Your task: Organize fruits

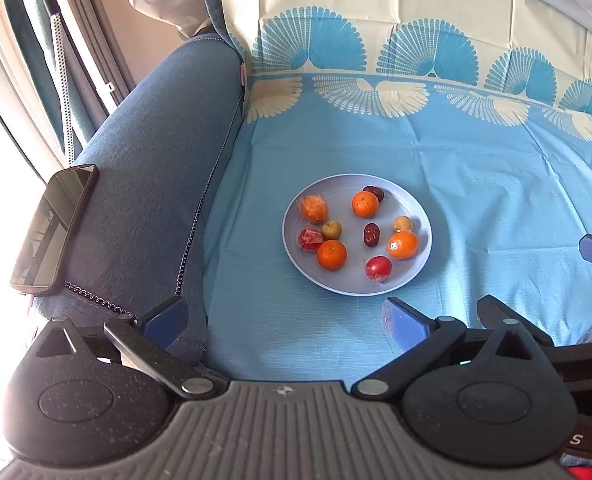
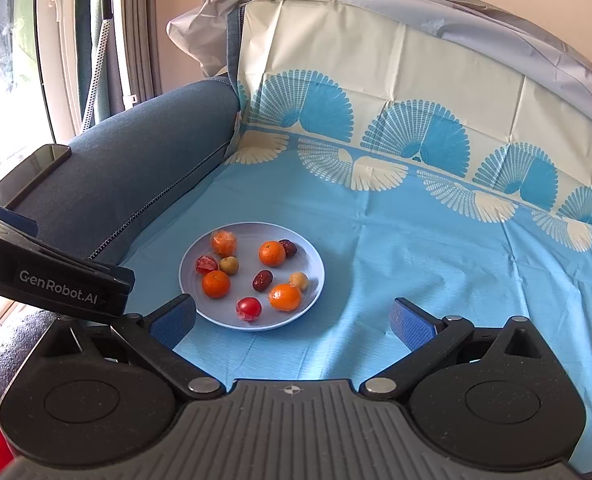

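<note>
Fruit: 9 pieces lie on the plate (image 1: 418, 258), none on the cloth (image 1: 476, 184) that I can see.
Plate: pale blue, flat on the blue cloth that covers the sofa seat, near the left armrest (image 1: 155, 184).
Oranges: 3 bare mandarins, 1 at the far side (image 1: 365, 204), 1 at the near left (image 1: 331, 255), 1 at the right (image 1: 402, 245).
Wrapped orange: 1 more, in clear film, at the far left (image 1: 314, 208).
Red fruit: 2 in film, 1 at the left (image 1: 310, 239), 1 at the near edge (image 1: 378, 268).
Dates: 2 dark red, 1 in the middle (image 1: 371, 235), 1 touching the far mandarin (image 1: 375, 193).
Small tan fruit: 2, 1 left of middle (image 1: 331, 229), 1 at the right (image 1: 402, 223), just beside the right mandarin.
Order: kinds are mixed over the plate, not grouped together.
My left gripper (image 1: 283, 316): fingers spread wide, holding nothing, pulled back near of the plate.
My right gripper (image 2: 293, 318): fingers also wide apart and bare, near of the plate's right edge.
Progress: I judge that this fits 2 readings: all fruit gathered on 1 plate, so the job may be finished, or a mixed plate waiting to be sorted by kind.
Other container: none shows in either view.
Phone (image 1: 53, 230): on the armrest, well apart from the plate.
</note>
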Tool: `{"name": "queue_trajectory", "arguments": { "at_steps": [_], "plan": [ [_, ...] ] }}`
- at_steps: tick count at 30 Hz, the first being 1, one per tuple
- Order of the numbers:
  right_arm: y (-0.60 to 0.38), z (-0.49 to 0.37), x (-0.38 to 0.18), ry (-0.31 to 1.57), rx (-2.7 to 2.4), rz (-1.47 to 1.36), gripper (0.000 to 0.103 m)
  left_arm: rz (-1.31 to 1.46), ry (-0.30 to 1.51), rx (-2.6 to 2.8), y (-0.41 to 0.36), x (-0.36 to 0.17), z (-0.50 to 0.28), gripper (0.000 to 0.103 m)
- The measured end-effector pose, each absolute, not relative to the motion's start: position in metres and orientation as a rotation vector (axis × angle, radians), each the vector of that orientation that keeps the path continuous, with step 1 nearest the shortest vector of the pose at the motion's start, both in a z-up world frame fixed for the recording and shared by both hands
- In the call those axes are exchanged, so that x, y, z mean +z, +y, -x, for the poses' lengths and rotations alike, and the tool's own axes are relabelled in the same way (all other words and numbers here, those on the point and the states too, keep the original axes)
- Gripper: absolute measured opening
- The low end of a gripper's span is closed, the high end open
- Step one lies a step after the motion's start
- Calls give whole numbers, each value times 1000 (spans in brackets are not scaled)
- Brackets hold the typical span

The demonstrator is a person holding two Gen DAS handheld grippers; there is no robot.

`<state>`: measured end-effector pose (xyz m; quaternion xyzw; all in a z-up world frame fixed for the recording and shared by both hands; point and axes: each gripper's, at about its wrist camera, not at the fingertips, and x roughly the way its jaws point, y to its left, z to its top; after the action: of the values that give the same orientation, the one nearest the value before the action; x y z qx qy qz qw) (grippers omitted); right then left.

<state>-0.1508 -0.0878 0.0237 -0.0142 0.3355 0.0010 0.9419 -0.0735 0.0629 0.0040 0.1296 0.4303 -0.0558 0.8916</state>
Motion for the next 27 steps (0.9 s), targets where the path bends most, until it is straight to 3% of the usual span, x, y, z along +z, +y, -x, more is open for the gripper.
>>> {"name": "queue_trajectory", "arguments": {
  "at_steps": [27],
  "plan": [
    [-87, 150, 22, 690, -2, 27, 102, -279, 887, -107, 64, 4, 74, 103]
  ]
}}
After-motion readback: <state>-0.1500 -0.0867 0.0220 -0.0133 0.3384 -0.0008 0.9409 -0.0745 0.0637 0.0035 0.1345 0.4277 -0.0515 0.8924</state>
